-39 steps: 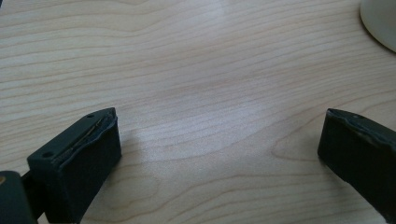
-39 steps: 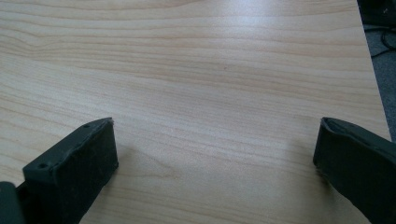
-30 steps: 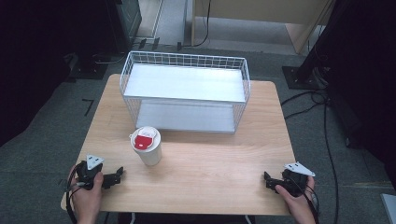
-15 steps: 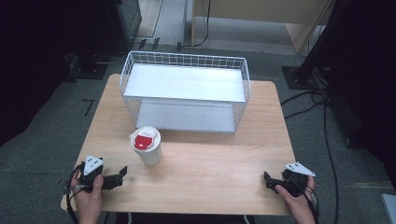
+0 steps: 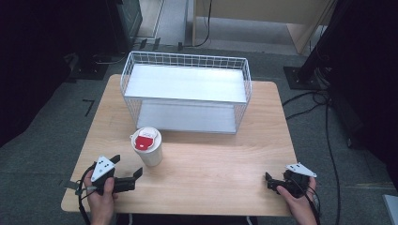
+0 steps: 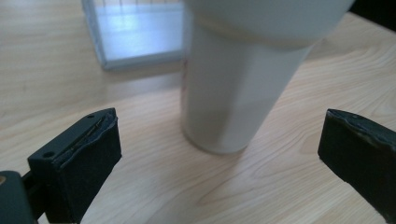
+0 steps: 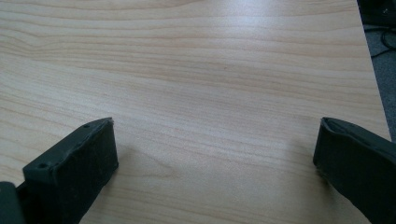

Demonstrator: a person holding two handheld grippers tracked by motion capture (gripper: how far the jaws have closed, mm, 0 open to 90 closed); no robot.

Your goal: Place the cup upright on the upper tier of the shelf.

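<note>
Lower left: your left gripper (image 5: 126, 168), jaws wide, faces the white red-lidded paper cup (image 5: 147, 146); lower right: your right gripper (image 5: 272, 180), jaws wide, over the bare light wooden table (image 5: 220, 159).

Left gripper (image 5: 126, 172) black, grey three-cornered plate on top, right gripper (image 5: 274, 180) alike, black cables trailing, worn jaw pads
</note>
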